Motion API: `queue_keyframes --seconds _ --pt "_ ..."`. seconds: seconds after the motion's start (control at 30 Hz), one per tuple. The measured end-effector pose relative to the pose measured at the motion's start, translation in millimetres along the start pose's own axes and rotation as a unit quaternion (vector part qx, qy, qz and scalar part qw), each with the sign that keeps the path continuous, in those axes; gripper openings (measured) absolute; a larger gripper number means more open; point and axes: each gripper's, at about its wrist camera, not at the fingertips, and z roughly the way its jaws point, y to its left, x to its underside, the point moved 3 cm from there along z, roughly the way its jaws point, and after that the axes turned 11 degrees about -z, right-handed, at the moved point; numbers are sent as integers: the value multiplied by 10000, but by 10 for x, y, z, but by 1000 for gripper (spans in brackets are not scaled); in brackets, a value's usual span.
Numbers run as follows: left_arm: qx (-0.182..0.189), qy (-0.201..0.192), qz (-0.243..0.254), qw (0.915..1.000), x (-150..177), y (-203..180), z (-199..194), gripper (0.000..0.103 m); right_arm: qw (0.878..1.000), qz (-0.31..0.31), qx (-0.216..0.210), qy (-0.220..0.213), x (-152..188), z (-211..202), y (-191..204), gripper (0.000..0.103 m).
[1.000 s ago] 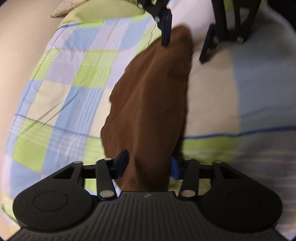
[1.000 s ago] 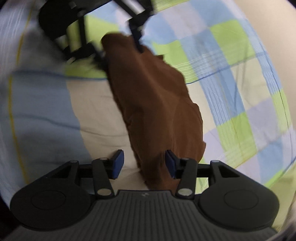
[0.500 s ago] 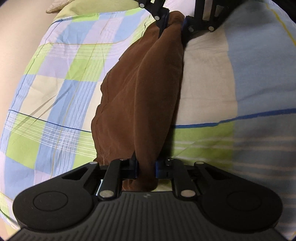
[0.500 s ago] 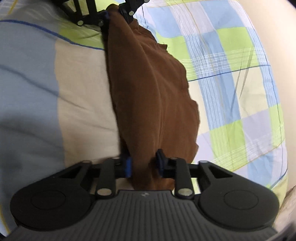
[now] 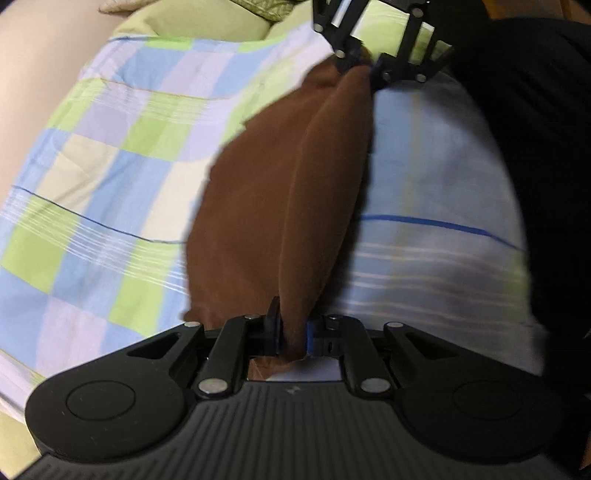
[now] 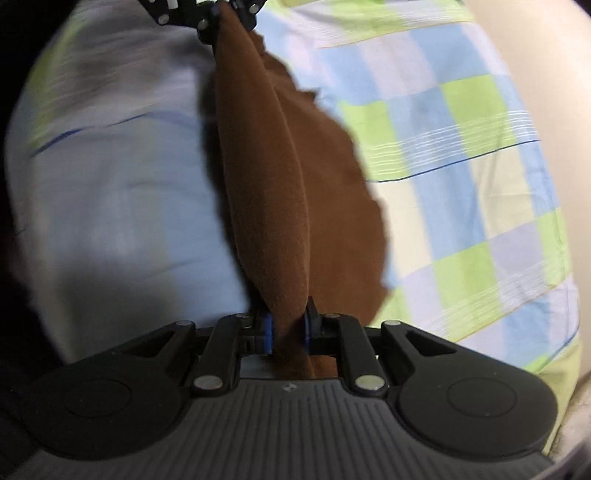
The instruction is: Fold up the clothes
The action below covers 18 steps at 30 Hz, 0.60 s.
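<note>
A brown garment (image 5: 280, 206) hangs stretched between my two grippers above a checked bedsheet (image 5: 110, 177). My left gripper (image 5: 291, 336) is shut on one end of its upper edge. My right gripper (image 5: 364, 66) shows at the top of the left wrist view, shut on the other end. In the right wrist view the brown garment (image 6: 273, 192) runs from my right gripper (image 6: 288, 332) up to my left gripper (image 6: 221, 14). The rest of the cloth droops toward the sheet (image 6: 461, 155).
The bed is covered by a green, blue and lilac checked sheet with a pale blue striped part (image 5: 436, 192) beside the garment. A beige wall or surface (image 5: 40, 62) lies beyond the bed. A dark area (image 5: 546, 147) lies at the right edge.
Both grippers closed on the garment's ends, then lifted it off the sheet. The cloth now hangs taut between them, and both views have shifted over the pale blue part.
</note>
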Motion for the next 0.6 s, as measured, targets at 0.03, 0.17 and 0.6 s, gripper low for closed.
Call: queue_keyframes --seconds 0.03,0.17,0.6 --pt "-25 -17 -109 9999 9 10 -3 17 10000 54 15 35 -1 -27 7 16" --pt "198 -82 -891 9958 108 212 -150 31 9988 477 -33 131 16 -199 -39 21" --pt "596 -707 -3422 9351 -31 652 -392 33 8888 4471 -34 -1004 243 -630 -474 21"
